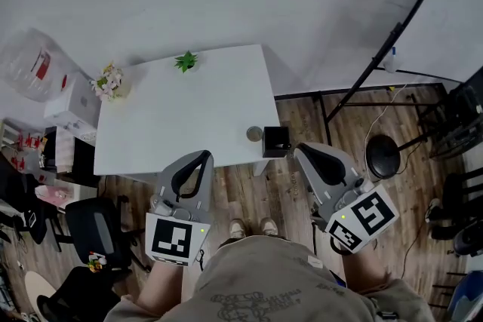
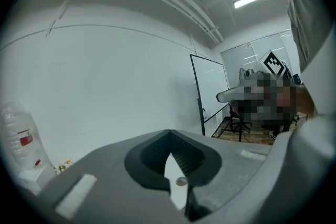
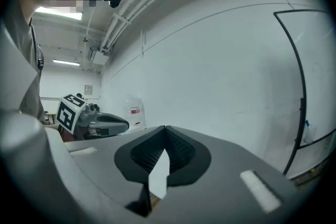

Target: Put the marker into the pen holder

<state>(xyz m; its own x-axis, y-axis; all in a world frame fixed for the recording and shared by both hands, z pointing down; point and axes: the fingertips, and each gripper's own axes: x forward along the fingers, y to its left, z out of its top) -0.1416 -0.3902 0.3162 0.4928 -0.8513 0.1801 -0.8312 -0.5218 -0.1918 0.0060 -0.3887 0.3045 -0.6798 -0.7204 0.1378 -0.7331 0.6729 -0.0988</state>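
The black square pen holder [image 1: 276, 141] stands at the front right corner of the white table [image 1: 181, 117]. Just left of it sits a small round grey object [image 1: 254, 133]; I cannot make out a marker anywhere. My left gripper [image 1: 202, 156] is held low by my body, short of the table's front edge, shut with nothing in it. The right gripper [image 1: 300, 151] hangs to the right of the holder, over the floor, also shut and empty. The left gripper view shows the left gripper [image 2: 169, 134] with tips meeting, and the right gripper view shows the right gripper [image 3: 165, 128] the same way.
A small green plant [image 1: 186, 61] stands at the table's far edge and a flower bunch [image 1: 109, 81] at its far left corner. A black office chair [image 1: 94, 226] is at the lower left. A black stand [image 1: 381, 154] with a slanting pole is on the right.
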